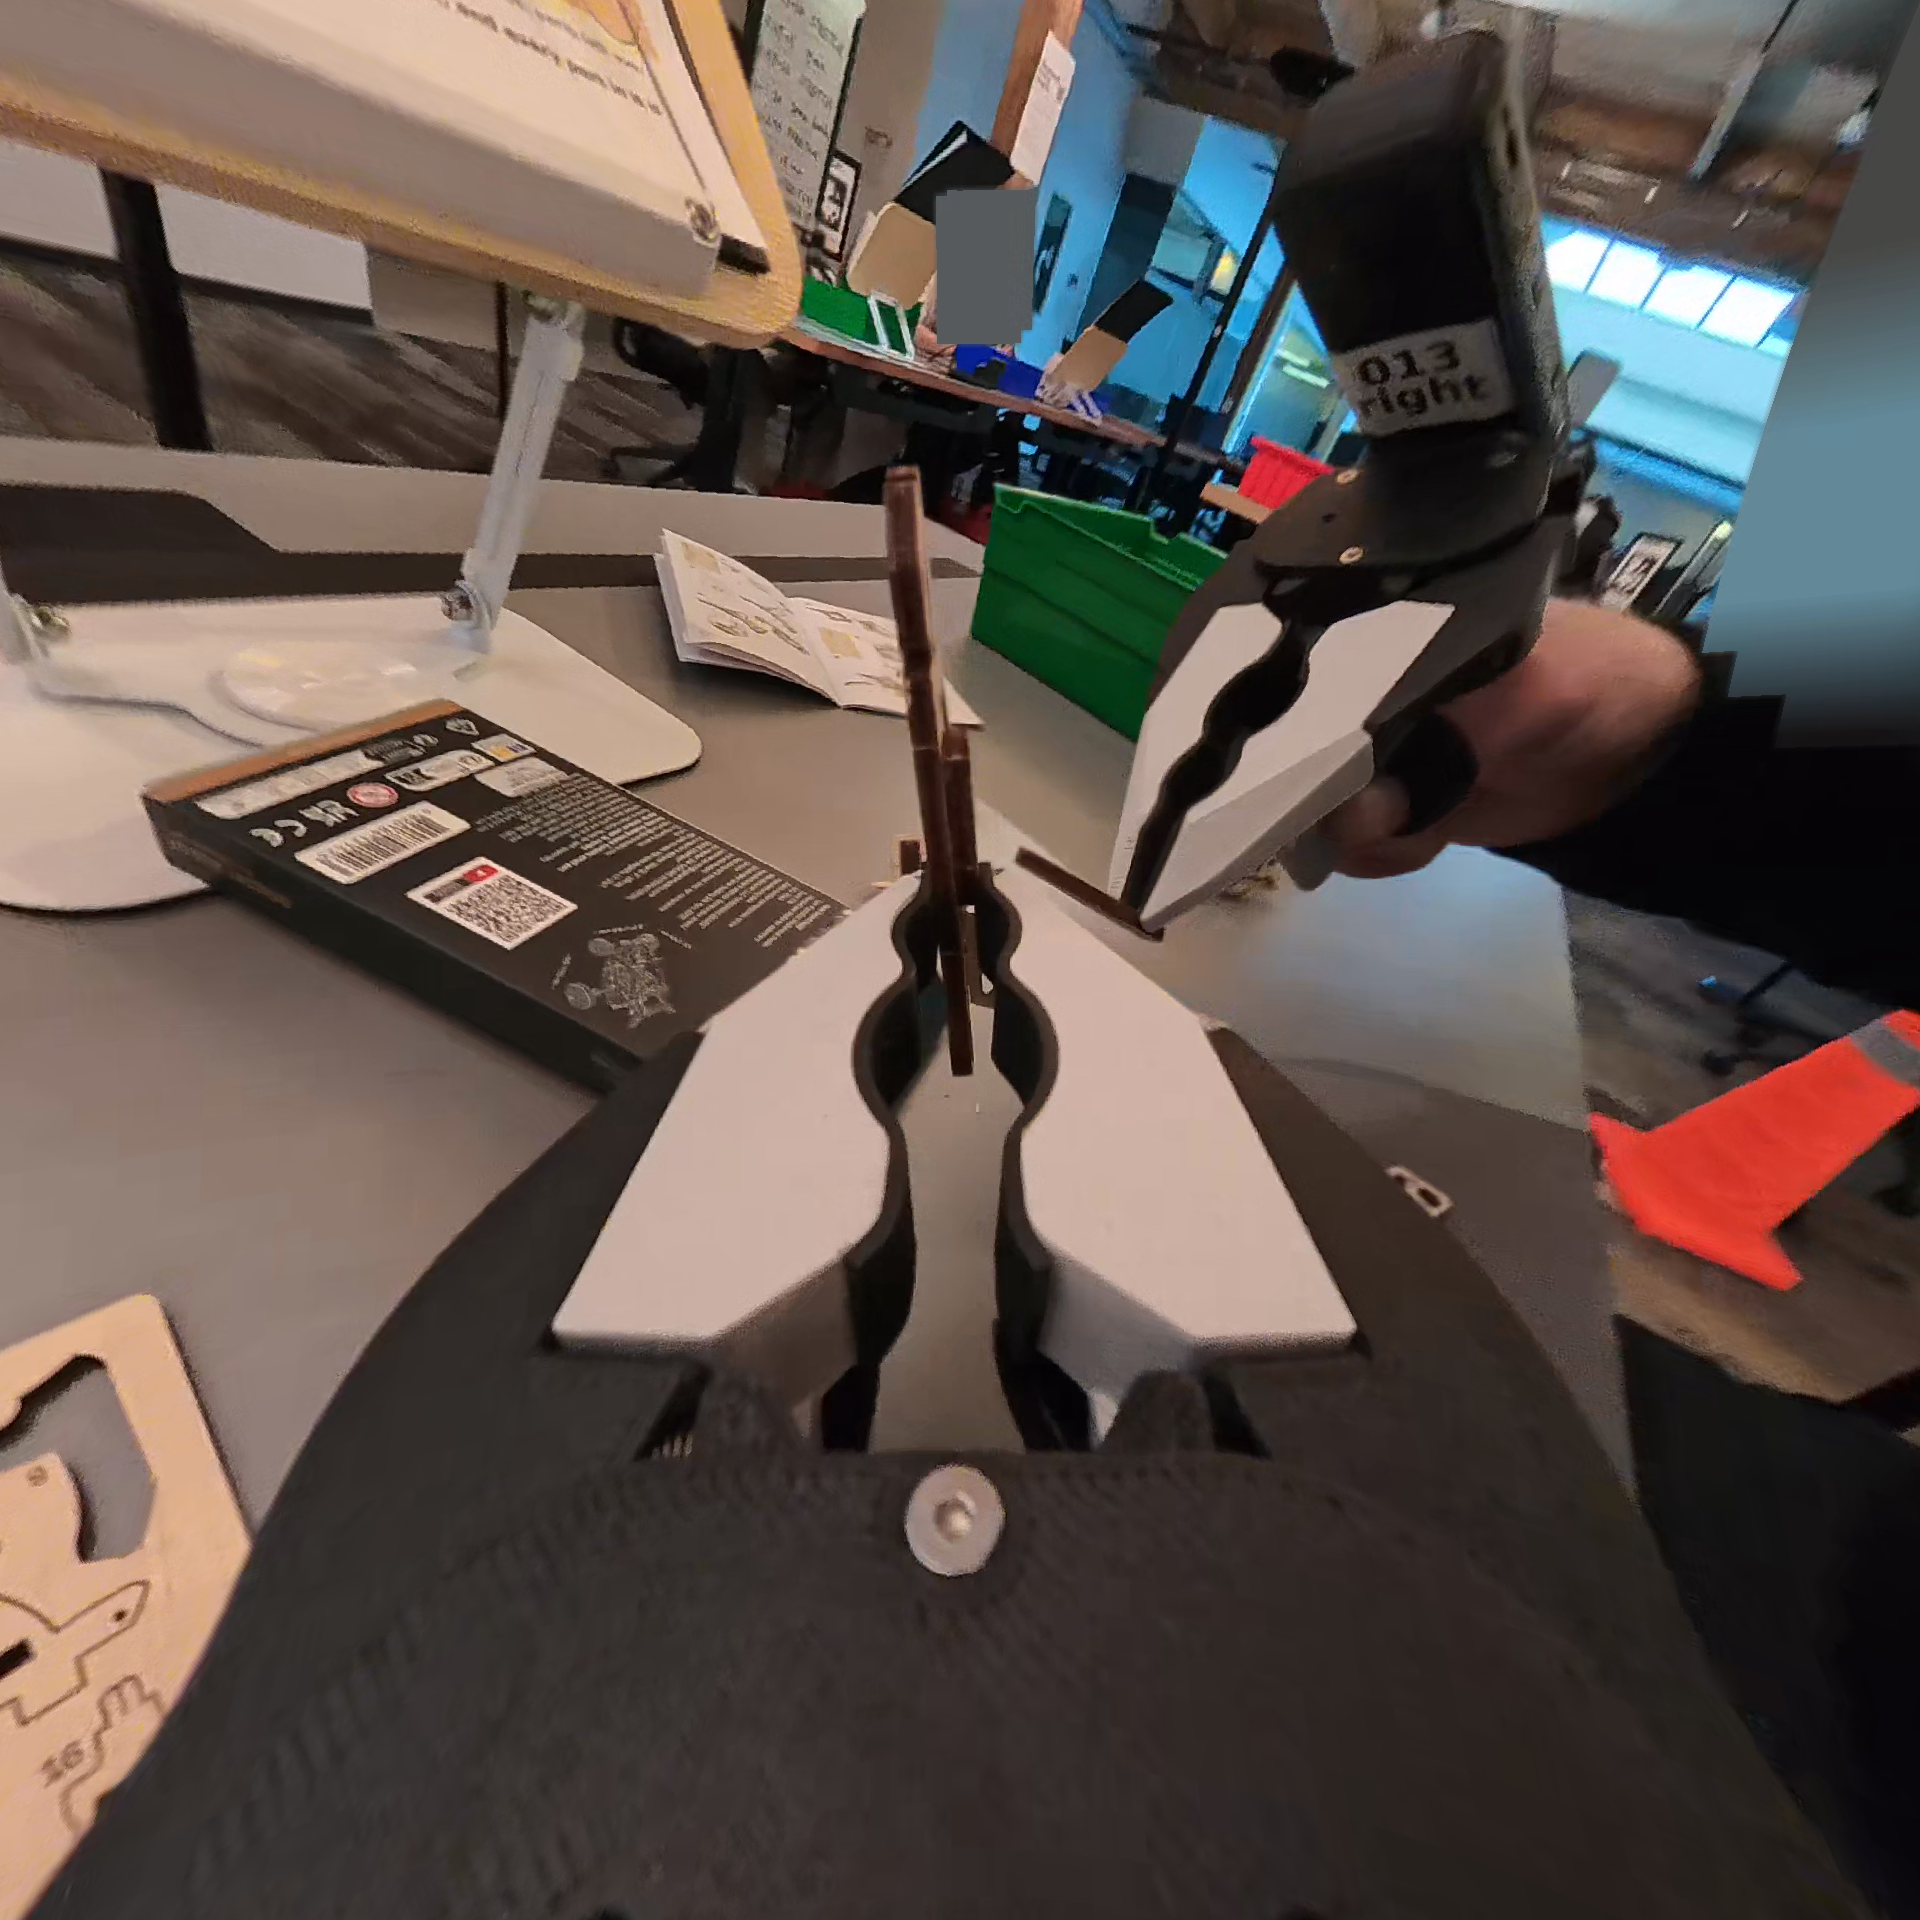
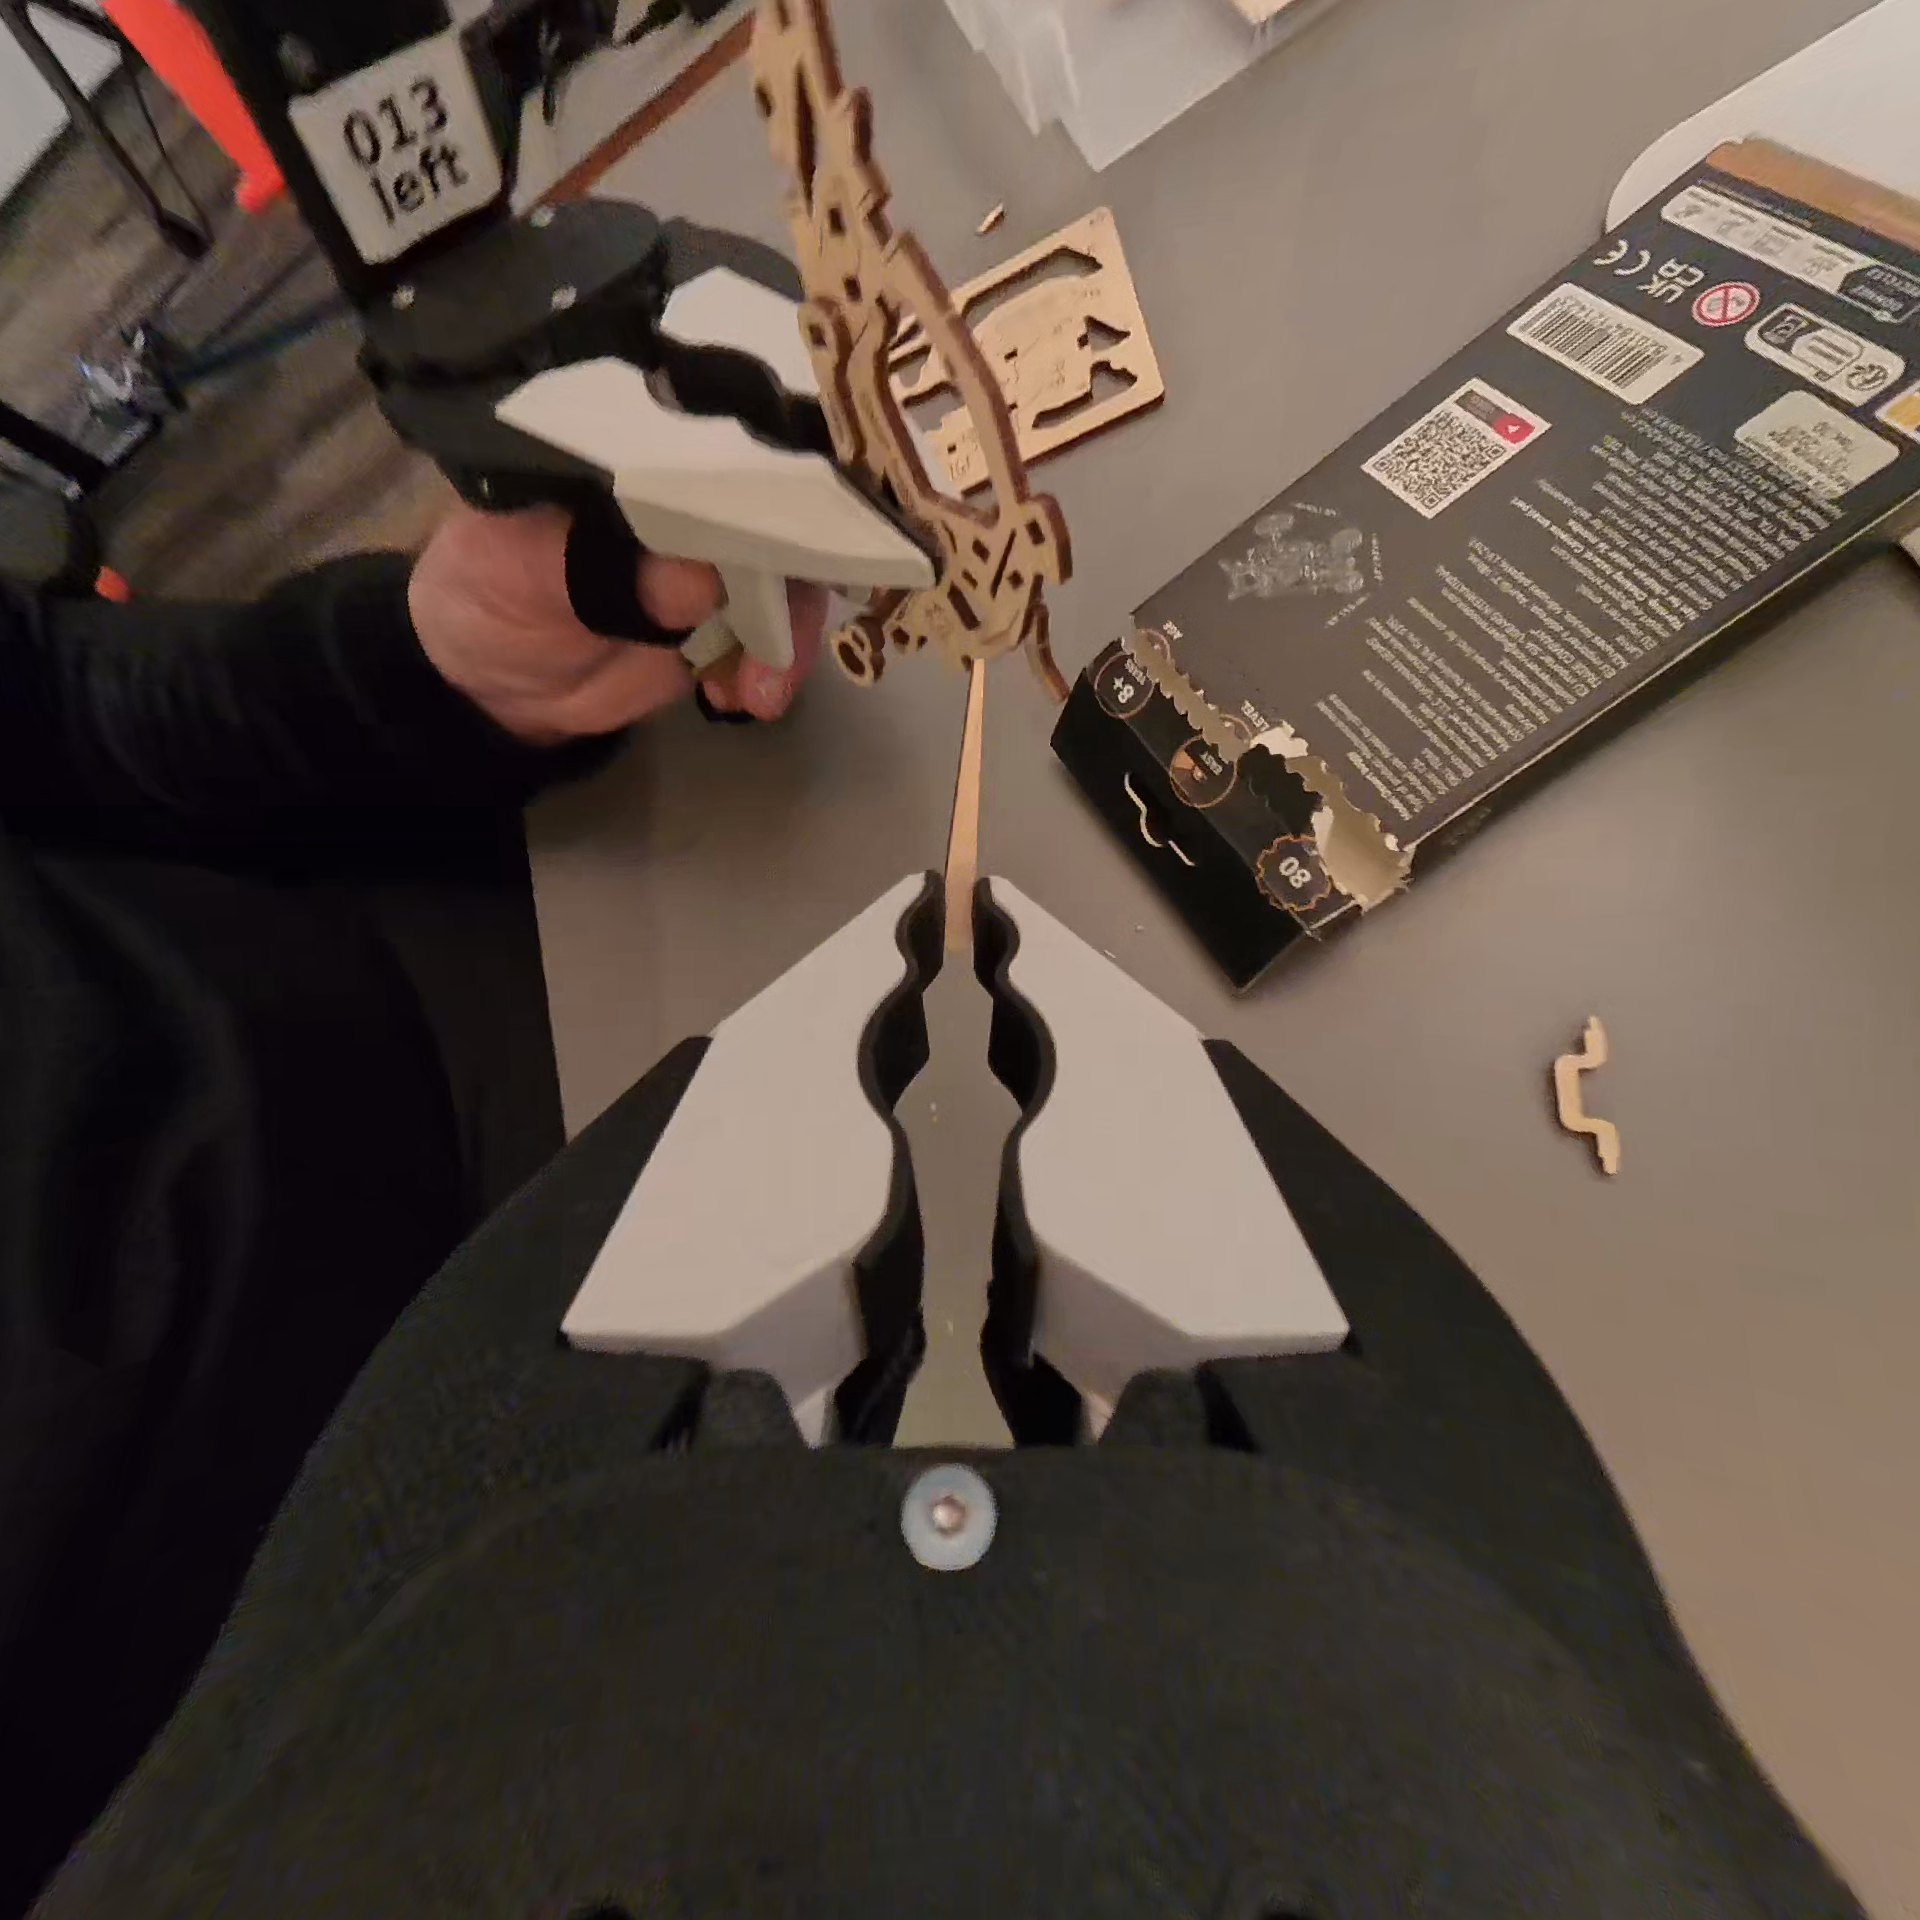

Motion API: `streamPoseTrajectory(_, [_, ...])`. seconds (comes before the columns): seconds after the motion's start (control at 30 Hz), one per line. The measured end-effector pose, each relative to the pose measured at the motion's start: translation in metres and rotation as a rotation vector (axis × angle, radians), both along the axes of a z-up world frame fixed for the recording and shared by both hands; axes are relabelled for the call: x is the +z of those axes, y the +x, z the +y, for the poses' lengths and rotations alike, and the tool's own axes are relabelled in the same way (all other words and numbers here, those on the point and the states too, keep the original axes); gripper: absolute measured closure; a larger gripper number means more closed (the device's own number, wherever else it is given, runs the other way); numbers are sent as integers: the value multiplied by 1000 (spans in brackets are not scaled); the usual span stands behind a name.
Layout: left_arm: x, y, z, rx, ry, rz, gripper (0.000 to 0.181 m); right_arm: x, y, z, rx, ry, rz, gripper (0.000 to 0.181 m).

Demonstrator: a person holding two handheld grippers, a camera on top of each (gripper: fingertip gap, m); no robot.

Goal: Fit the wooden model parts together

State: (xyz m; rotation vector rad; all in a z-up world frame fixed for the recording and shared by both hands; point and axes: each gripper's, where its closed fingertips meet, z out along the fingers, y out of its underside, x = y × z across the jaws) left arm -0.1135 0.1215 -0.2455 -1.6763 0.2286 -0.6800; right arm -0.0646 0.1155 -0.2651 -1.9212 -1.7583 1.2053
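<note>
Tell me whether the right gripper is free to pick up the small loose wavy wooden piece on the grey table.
Probably not yet: the right gripper is shut on a thin wooden strip. The wavy piece itself lies unobstructed.

Laser-cut wooden model (image 2: 914, 416) pale, matt, dark-edged; gripper fingers (image 1: 748, 1122) smooth grey plastic; box (image 2: 1558, 582) glossy black card; table (image 2: 1351, 1351) matt grey.

Two close facing wrist views, shared grey tabletop (image 1: 312, 997).

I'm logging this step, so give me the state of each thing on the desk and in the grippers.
left gripper: shut on wooden frame
wooden frame: held upright
right gripper: shut on thin strip
thin strip: tip at frame
black box: flap torn open
booklet: lying open
</note>
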Motion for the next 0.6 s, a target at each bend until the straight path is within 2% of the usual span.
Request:
streamPoseTrajectory(0.23, [3,7,-2,35,104,221,177,7,-14,-12,-84,-316,112,179])
streamPoseTrajectory(0.47, [5,8,-1,45,180,379,177,12,-10,-9,-144,-416,164,179])
streamPoseTrajectory(0.6, [2,10,1,54,178,438,178,7,-9,-8,-152,-408,146,179])
